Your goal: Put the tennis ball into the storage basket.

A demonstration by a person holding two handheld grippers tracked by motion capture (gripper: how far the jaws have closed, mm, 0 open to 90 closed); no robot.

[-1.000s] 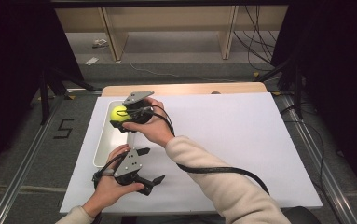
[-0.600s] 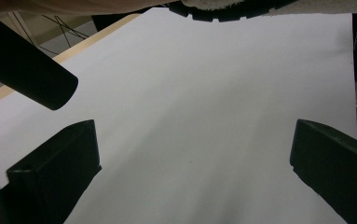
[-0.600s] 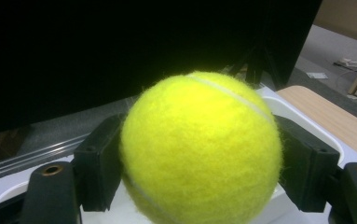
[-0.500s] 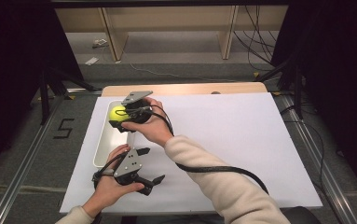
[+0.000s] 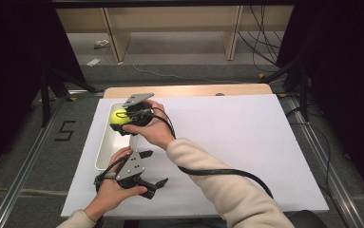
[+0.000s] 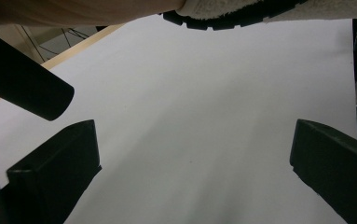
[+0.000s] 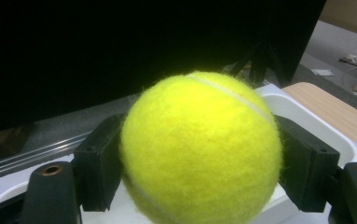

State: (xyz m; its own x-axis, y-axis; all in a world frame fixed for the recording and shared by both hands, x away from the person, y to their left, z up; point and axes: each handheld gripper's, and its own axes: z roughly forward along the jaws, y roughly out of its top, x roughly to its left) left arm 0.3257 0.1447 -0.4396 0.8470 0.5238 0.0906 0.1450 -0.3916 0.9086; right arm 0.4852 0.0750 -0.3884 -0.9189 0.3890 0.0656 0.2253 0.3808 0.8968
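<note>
1. Right gripper (image 5: 122, 119), left of centre in the high view: jaws closed on the tennis ball (image 7: 199, 149), one pad on each side. Ball is held above the white tray (image 5: 104, 152).
2. Left gripper (image 5: 146, 167), lower left of the high view: jaws spread wide, nothing between them, over bare sheet.
3. Risk (judgement): the ball is round and felted, held by its sides alone; a slackened squeeze could let it drop, bounce off the tray rim and roll away.
4. Surface: white sheet (image 5: 227, 142) on a wooden table (image 5: 189, 90). Room: grey floor, dark curtains, loose cables (image 5: 260, 42) at upper right.
</note>
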